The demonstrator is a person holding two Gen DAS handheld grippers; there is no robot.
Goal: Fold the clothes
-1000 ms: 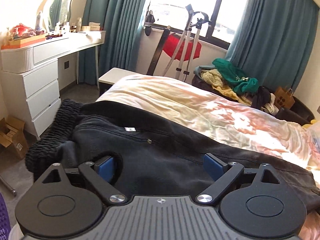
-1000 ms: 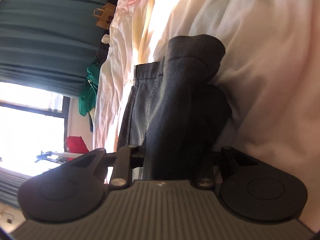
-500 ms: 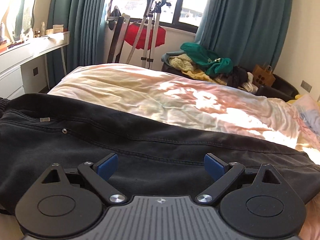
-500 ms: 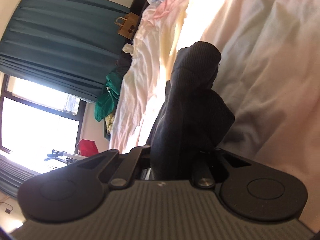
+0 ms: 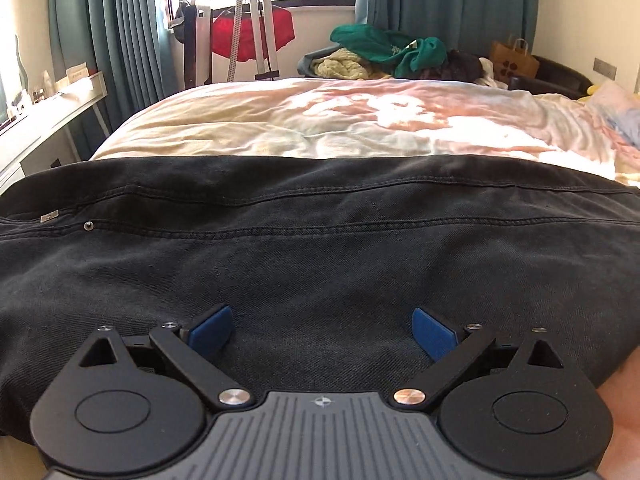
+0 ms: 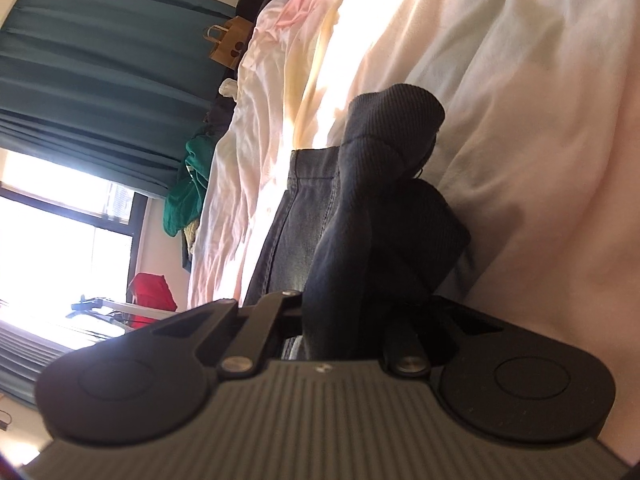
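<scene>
A black denim garment lies spread across the near edge of the bed. My left gripper is open, its blue pads wide apart just above the denim, holding nothing. In the rolled right wrist view my right gripper is shut on the garment's black ribbed cuff; the dark cloth bunches up between the jaws and hides the fingertips. The denim panel runs away beside the cuff over the pale sheet.
Beyond the bed is a pile of green and yellow clothes, a brown paper bag, a metal stand with red cloth, teal curtains and a window. A white desk stands at the left.
My left gripper has swung right along the garment, away from the ribbed waistband and the desk, and stayed open. My right gripper kept its hold on the cuff and shifted slightly.
</scene>
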